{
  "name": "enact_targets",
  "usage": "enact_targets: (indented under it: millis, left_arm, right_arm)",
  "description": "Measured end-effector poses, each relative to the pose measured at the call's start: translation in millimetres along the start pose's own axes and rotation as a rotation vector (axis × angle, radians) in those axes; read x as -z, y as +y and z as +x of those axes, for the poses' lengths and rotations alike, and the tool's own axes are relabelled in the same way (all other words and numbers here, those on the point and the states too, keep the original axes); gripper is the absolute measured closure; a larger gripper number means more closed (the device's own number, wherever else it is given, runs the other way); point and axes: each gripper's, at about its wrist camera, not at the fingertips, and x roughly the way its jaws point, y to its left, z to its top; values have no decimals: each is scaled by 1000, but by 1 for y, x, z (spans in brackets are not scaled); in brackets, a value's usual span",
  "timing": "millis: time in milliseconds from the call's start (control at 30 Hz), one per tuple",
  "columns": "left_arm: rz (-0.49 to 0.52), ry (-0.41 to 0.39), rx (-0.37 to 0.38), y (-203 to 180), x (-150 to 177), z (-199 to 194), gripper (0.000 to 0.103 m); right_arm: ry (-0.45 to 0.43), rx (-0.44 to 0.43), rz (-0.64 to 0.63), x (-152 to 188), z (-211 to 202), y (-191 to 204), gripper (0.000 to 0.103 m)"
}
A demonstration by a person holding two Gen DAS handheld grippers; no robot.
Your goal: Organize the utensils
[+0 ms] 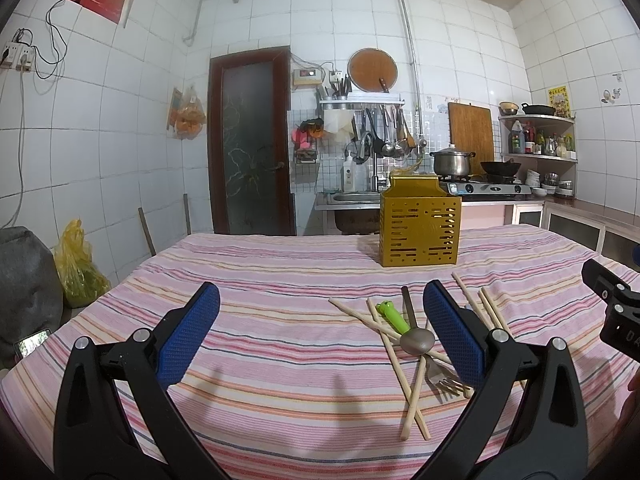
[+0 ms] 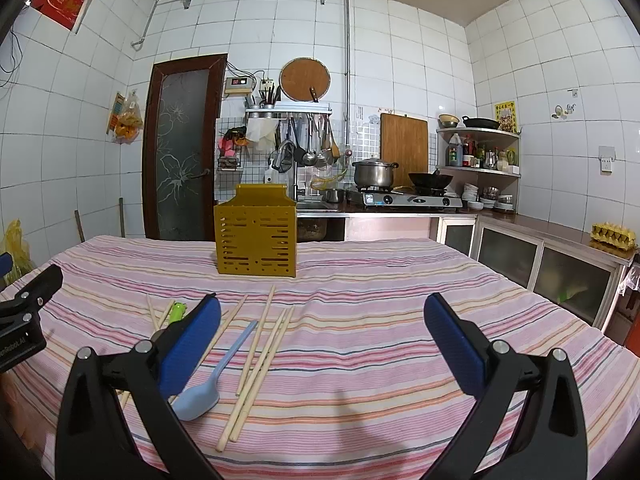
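Note:
A yellow slotted utensil holder point(image 1: 420, 230) point(image 2: 256, 236) stands upright at the far middle of the striped tablecloth. In front of it lie several wooden chopsticks point(image 1: 400, 364) point(image 2: 260, 356), a metal spoon with a green handle point(image 1: 416, 340), a fork point(image 1: 440, 380) and a light blue plastic spoon point(image 2: 200, 396). My left gripper point(image 1: 320, 308) is open and empty, left of the pile. My right gripper point(image 2: 320, 312) is open and empty; its left finger point(image 2: 188, 344) partly hides the green-handled spoon point(image 2: 176, 312).
The striped tablecloth point(image 1: 260, 360) point(image 2: 380, 340) covers the table. Behind are a sink, a stove with a pot and wok point(image 2: 404, 188), a door point(image 1: 252, 140), and counter cabinets point(image 2: 540, 252) at right. A yellow bag point(image 1: 80, 264) sits left of the table.

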Motion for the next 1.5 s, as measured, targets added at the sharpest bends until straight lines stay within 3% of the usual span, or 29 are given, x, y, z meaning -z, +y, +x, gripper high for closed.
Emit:
enact_targets:
  millis: [467,700,1100,1300,1500]
  left_arm:
    - [7,-1,19,-3,2,-1,5]
    - [32,18,39,-9,7,5,5]
    - [4,228,53,-5,-5,57,5]
    - [13,322,55,-7,-21,101,5]
    - [48,433,43,-16,-21,157,5]
  right_arm:
    - [6,8,-1,2,2,0,4]
    - [65,-1,-17,3,9,4,4]
    - [213,-34,33,-12,44,-1,4]
    - [321,-13,33,-25,91,1,4]
    - [468,0,11,-17,152,6,4]
